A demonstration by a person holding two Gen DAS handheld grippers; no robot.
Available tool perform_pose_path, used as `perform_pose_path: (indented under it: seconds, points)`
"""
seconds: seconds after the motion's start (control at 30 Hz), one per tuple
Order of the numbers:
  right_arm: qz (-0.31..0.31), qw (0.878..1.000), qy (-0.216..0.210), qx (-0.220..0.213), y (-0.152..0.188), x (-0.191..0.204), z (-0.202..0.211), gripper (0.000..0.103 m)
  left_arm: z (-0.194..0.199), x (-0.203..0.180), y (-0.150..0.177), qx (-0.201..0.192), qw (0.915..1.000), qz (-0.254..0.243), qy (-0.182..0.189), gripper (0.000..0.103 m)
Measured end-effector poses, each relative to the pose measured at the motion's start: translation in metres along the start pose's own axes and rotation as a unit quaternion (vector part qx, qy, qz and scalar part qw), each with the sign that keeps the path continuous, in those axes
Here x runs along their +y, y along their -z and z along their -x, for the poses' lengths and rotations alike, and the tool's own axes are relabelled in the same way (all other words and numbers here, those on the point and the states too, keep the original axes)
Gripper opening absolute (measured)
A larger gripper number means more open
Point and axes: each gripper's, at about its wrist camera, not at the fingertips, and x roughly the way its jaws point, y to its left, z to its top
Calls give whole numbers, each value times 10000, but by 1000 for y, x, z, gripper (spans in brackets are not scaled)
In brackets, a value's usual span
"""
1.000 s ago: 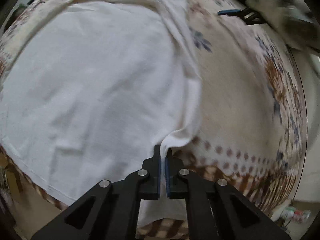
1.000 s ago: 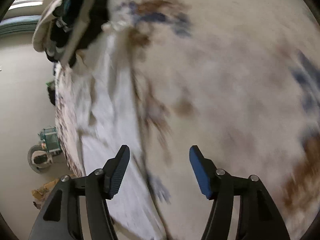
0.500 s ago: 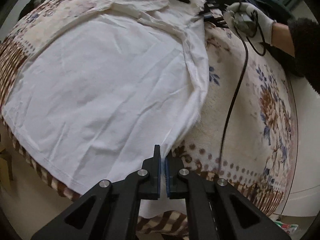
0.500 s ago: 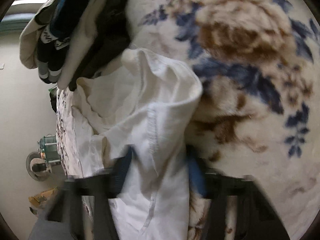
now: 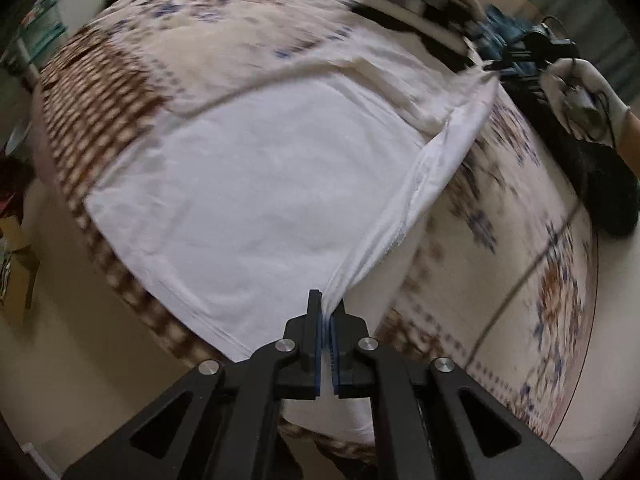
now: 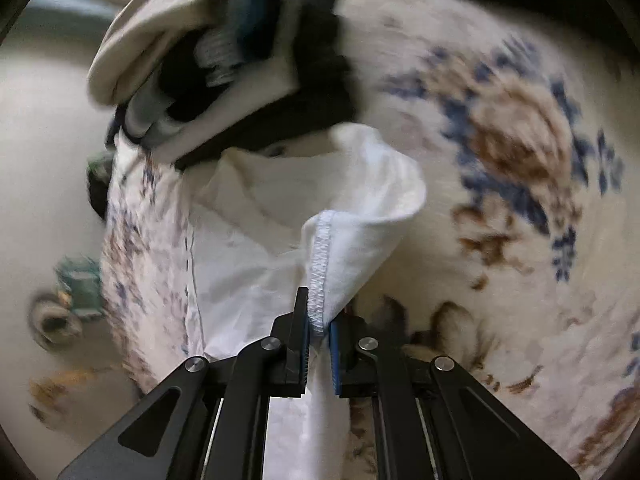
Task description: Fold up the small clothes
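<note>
The white garment (image 5: 256, 200), spread on the floral blanket (image 5: 520, 280) ahead of the left gripper (image 5: 326, 316), is now being pinched at 2 points: the right gripper (image 6: 319, 322), wide apart 1 second ago, is being clamped on a stitched hem, so the side edge is being lifted for a fold. Only the left view is showing the stretched edge and gloved right hand (image 5: 580, 96); only the right view is showing the clothes pile (image 6: 224, 60) just beyond the tongs.

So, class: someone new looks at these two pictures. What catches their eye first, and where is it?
The big white garment spread over the flowered blanket fills the left view. Both tongs are shut on its right edge: the left tongs at the near corner, the right tongs on a stitched seam. Behind lies a pile of folded clothes.
</note>
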Motion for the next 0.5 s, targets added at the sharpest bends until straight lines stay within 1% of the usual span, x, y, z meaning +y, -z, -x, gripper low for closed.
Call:
perform_pose_path:
  seconds: [0.07,0.1,0.17,0.27,0.3,0.4,0.5]
  points:
    - [271,9996,83,20,-4,41,-5,9,0,25,-11,-22,9998,203,-49,1]
    - [377,9992,144,36,-5,55,-8,9,-1,32,-15,-30,9996,262,-68,1]
    - [653,9975,270,87,-10,96,-22,9,-6,57,-27,-65,9991,396,-137,1]
    - [1009,9932,576,119,-12,145,-49,9,-18,91,-45,-92,9984,500,-231,1]
    - [1110,9905,798,144,-14,163,-65,9,-22,101,-51,-79,9982,533,-259,1]
    - [1145,9868,1126,214,-19,192,-98,8,-40,137,-69,67,9960,869,-205,1]
    - [1180,9820,1455,243,-23,210,-131,8,-50,157,-82,165,9944,1025,-170,1]
